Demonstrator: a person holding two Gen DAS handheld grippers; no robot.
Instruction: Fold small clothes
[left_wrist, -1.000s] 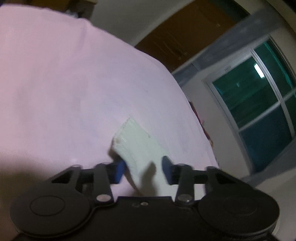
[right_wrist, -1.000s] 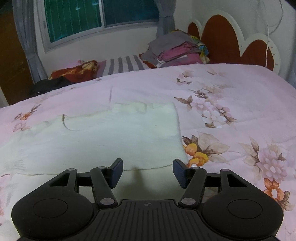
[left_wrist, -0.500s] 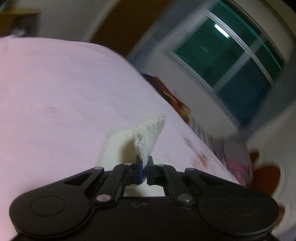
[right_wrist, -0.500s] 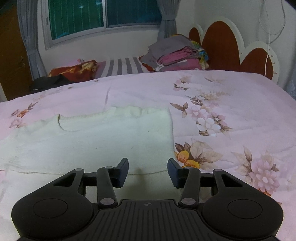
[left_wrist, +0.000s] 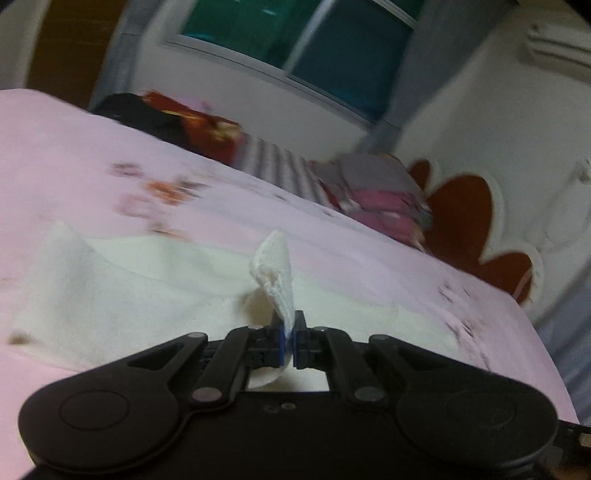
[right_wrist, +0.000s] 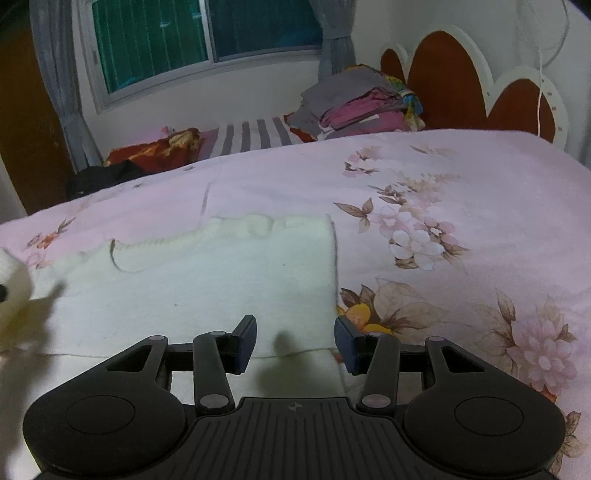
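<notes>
Left wrist: nubbly cream knit garment (left_wrist: 155, 288), pinched peak.

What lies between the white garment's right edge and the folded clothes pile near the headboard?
Only bare floral bedsheet separates the white garment from the clothes pile, seen in the right wrist view.

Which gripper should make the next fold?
Left, probably. The left gripper is shut on a raised corner of the white garment. The right gripper is open above the cloth, holding nothing.
</notes>
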